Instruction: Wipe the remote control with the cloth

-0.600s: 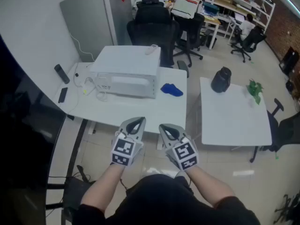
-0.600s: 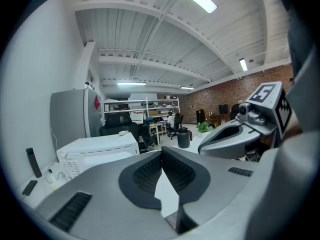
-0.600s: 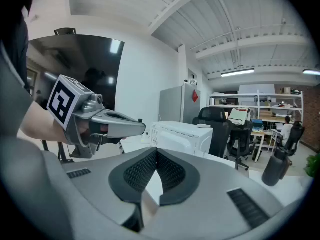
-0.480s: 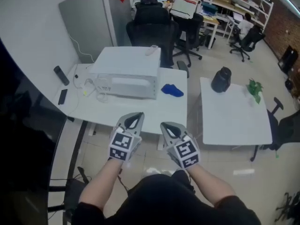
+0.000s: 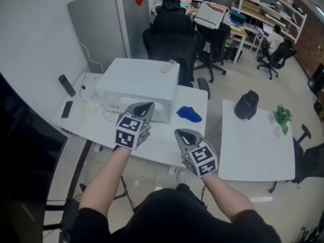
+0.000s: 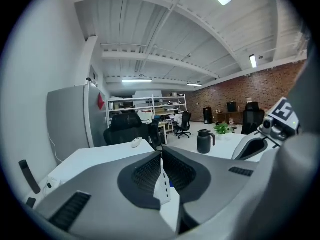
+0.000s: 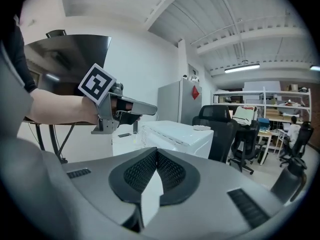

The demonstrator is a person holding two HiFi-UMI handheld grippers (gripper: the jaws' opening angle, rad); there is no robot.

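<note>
A blue cloth (image 5: 189, 114) lies crumpled on the white table (image 5: 167, 140), right of a white box (image 5: 139, 80). A white remote (image 5: 168, 66) rests on top of the box; it also shows in the left gripper view (image 6: 136, 142) and the right gripper view (image 7: 202, 127). A black remote (image 5: 66, 85) lies at the table's far left. My left gripper (image 5: 147, 107) is shut and empty, raised in front of the box. My right gripper (image 5: 181, 133) is shut and empty, over the table's front edge, short of the cloth.
A second black device (image 5: 67, 109) and white cables (image 5: 98, 103) lie left of the box. A black jug (image 5: 246, 104) and a small plant (image 5: 282, 115) stand on a separate white table (image 5: 253, 140) at the right. Office chairs (image 5: 172, 39) stand behind.
Both grippers have moved forward towards the table. The left one rose and now hangs over the table in front of the box; both stay shut.
</note>
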